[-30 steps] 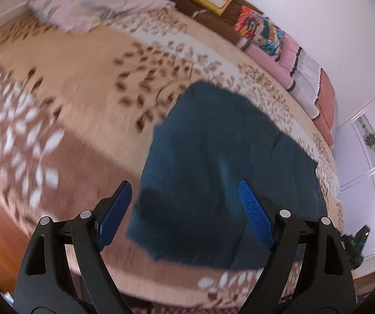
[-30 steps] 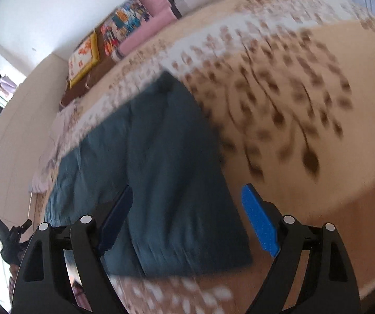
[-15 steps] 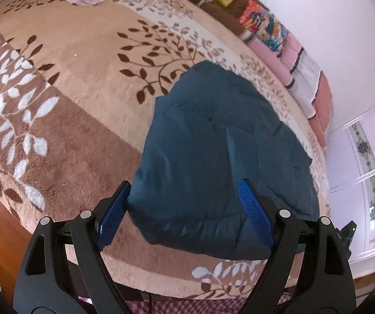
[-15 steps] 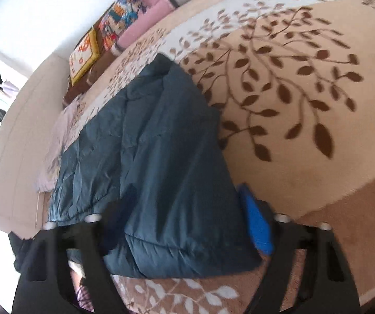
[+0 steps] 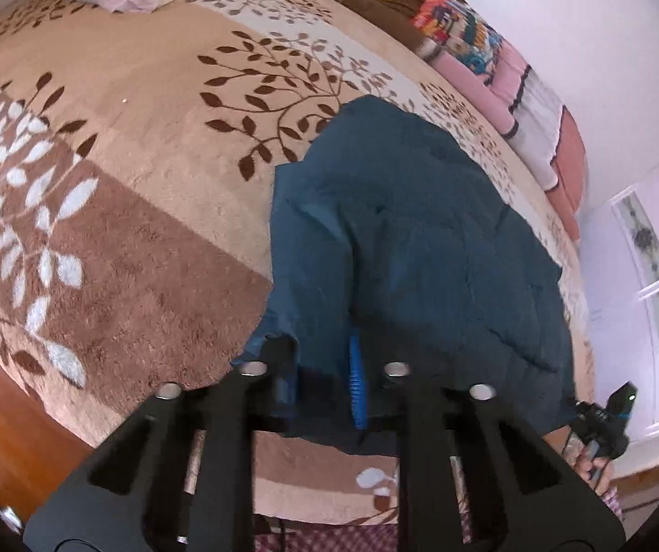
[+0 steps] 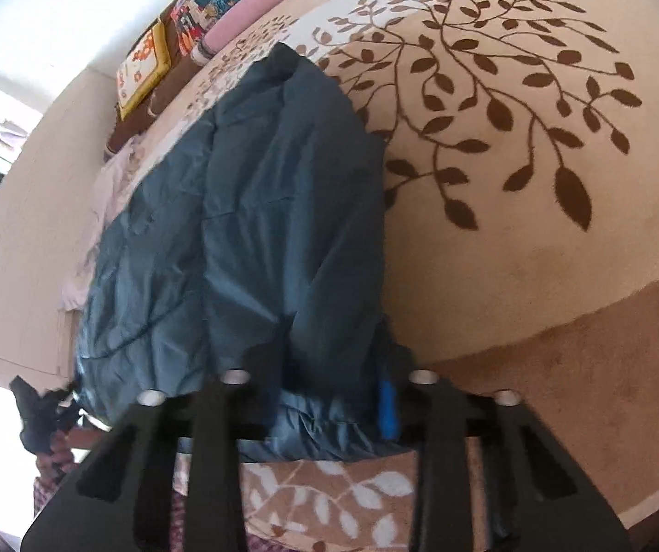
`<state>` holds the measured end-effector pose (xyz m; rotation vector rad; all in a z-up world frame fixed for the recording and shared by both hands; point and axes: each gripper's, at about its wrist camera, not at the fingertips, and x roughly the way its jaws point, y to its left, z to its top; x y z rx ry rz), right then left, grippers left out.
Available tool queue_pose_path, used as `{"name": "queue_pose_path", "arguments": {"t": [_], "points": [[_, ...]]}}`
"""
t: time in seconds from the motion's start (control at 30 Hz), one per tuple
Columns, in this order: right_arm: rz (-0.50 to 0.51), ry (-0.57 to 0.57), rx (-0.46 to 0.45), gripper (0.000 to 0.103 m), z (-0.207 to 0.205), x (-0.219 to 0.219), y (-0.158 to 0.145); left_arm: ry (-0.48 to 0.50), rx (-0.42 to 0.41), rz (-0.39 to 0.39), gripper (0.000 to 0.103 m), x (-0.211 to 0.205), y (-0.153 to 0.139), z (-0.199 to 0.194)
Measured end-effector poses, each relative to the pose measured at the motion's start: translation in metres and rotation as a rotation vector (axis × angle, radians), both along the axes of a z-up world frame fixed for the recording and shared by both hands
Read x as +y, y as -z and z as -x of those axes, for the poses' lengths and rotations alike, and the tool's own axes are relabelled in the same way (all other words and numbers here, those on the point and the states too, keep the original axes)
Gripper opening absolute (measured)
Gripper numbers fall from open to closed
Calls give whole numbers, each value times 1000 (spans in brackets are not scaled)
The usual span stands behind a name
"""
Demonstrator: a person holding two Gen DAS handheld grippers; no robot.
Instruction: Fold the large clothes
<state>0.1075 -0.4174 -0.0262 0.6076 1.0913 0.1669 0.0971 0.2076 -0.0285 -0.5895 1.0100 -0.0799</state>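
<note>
Leaf-patterned blanket covers bed; teal garment lies centre w/ near edge at 6 o'clock. Left gripper & right gripper each clenched on that edge, apparently.

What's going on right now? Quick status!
Left gripper shut on blue garment near edge. Right gripper shut on it too. Nothing blocking on leaf-patterned blanket.

Leaf-patterned blanket, stacked pillows

Garment on blanket; pillows behind, along wall.
</note>
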Motion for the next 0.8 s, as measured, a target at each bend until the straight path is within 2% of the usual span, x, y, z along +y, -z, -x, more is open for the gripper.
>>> {"name": "queue_pose_path", "arguments": {"t": [0.07,0.17,0.27,0.6,0.8], "points": [[5,-16,-17,14,6,4,-7,-7,-11,8,9,1,-5,5],[25,-41,-41,12,23,11,-19,14,-36,-21,8,1,-15,20],[19,-58,-37,12,43,16,-22,19,-36,-12,8,10,-17,36],[2,-74,38,12,115,30,-8,12,40,8,8,30,14,87],[42,-61,58,12,125,37,-5,12,51,26,9,32,26,102]]}}
